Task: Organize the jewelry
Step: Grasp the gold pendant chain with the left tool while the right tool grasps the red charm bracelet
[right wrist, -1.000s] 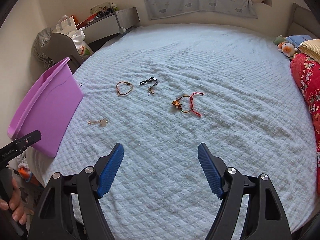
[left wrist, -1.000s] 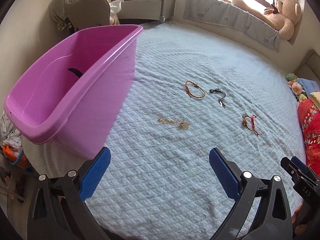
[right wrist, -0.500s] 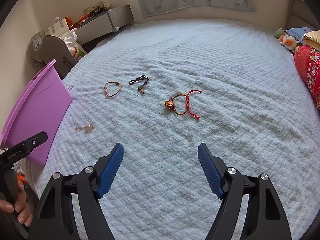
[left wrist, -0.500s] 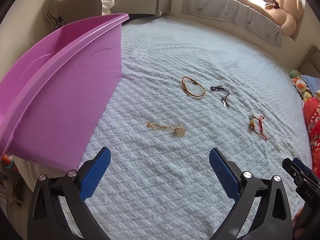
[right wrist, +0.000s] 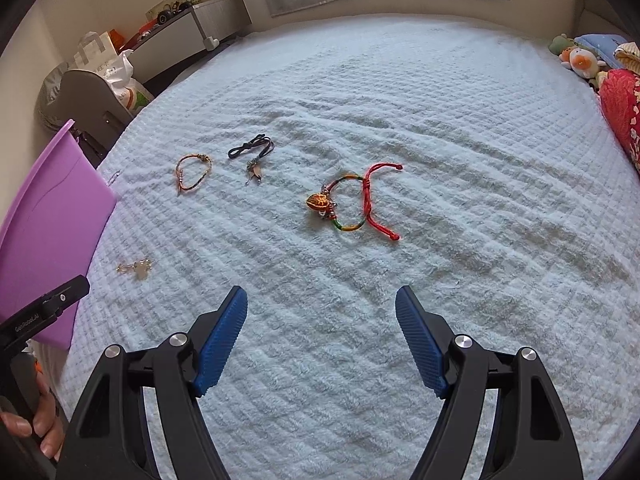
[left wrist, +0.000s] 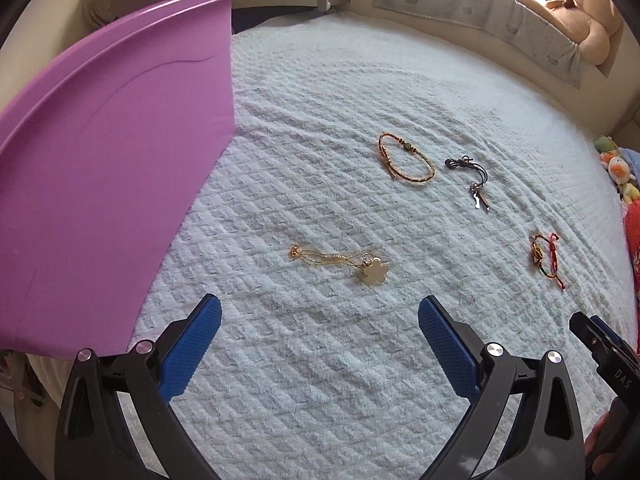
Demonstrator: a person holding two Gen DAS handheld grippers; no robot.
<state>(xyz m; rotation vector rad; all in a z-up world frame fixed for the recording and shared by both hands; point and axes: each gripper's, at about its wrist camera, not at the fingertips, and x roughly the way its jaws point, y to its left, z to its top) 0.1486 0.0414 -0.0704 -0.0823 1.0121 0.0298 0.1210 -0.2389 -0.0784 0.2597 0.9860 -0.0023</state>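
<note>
Several pieces of jewelry lie on a pale blue bedspread (left wrist: 320,80). A gold chain with a flower pendant (left wrist: 352,266) rests just ahead of my left gripper (left wrist: 318,314), which is open and empty above the cover. Farther off lie an orange cord bracelet (left wrist: 406,158), a black cord with metal charms (left wrist: 472,178) and a red multicoloured bracelet (left wrist: 546,258). In the right wrist view that red bracelet (right wrist: 354,202) lies ahead of my right gripper (right wrist: 320,306), open and empty. The gold chain (right wrist: 136,268), orange bracelet (right wrist: 192,172) and black cord (right wrist: 254,152) sit to its left.
A purple plastic tub (left wrist: 100,152) stands on the bed's left edge, close to my left gripper. A red patterned cushion (right wrist: 622,112) and small plush toys (right wrist: 580,60) line the right side. A teddy bear (left wrist: 580,12) lies on the window ledge. A grey chair (right wrist: 92,100) stands beyond the bed.
Both grippers have come down and forward toward the bed, so the jewelry looks larger and nearer. The tub's inside has dropped out of the left view. The jaws kept the same width.
</note>
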